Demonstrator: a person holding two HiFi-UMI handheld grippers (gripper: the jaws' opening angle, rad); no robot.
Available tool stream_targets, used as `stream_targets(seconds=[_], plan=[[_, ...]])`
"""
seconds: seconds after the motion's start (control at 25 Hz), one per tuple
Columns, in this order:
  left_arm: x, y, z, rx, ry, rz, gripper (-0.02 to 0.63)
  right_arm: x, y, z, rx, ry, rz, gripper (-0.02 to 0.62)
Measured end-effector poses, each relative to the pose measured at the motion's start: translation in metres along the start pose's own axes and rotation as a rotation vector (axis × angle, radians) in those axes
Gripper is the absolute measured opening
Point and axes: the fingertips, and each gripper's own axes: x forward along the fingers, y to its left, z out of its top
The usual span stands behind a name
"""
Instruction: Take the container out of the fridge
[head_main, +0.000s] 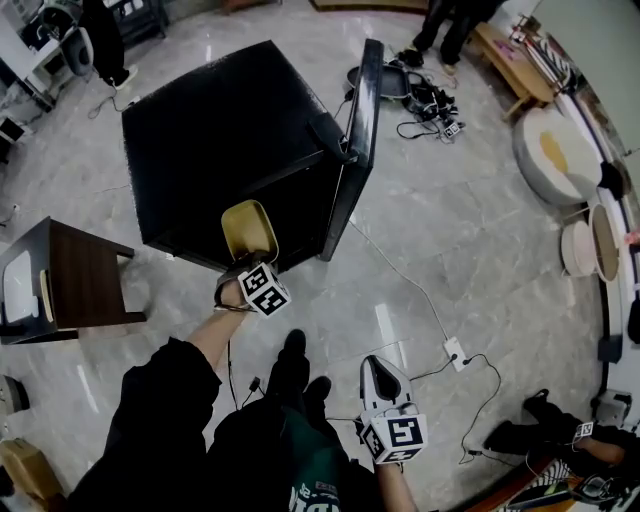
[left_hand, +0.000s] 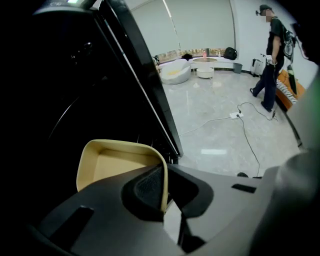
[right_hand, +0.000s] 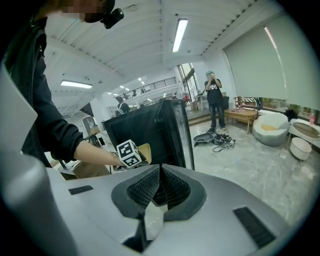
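Observation:
A beige rectangular container (head_main: 248, 230) sits at the open front of the black fridge (head_main: 220, 130), its mouth facing up. My left gripper (head_main: 246, 264) is shut on the container's near rim. In the left gripper view that thin rim (left_hand: 164, 175) is pinched between the two dark pads, and the rest of the container (left_hand: 112, 162) juts toward the dark fridge interior. The fridge door (head_main: 358, 140) stands open to the right. My right gripper (head_main: 379, 366) hangs low near my legs, apart from the fridge. Its jaws (right_hand: 159, 184) are shut with nothing between them.
A dark wooden side table (head_main: 70, 280) stands left of the fridge. A white cable and power strip (head_main: 455, 352) lie on the marble floor to the right. A person (left_hand: 272, 65) stands across the room, and a beanbag (head_main: 555, 150) lies far right.

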Motion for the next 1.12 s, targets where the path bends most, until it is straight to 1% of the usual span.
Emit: stream_targets(seconds=[0.12,0.4,0.52,0.8,0.96,1.12], plan=[[-0.018,-0.017,0.001,0.026,-0.014,-0.015,0.017,-0.009,0.002,-0.005,0.003,-0.014,0.003,0.038],[-0.066,-0.044,0.016,0.082,-0.062,-0.002,0.018,-0.028,-0.002,-0.01,-0.006,-0.044,-0.004,0.038],[-0.087,-0.063,0.018,0.098,-0.074,-0.02,0.018,-0.036,-0.001,-0.011,-0.023,-0.048,0.007,0.038],[-0.135,-0.104,0.025,0.165,-0.087,-0.051,0.018,-0.054,0.004,-0.015,-0.008,-0.076,0.019,0.038],[-0.162,-0.121,0.03,0.197,-0.091,-0.051,0.018,-0.063,0.0,-0.023,-0.008,-0.081,0.006,0.038],[-0.188,-0.14,0.032,0.206,-0.097,-0.068,0.017,-0.074,-0.007,-0.028,0.008,-0.083,-0.015,0.038]])
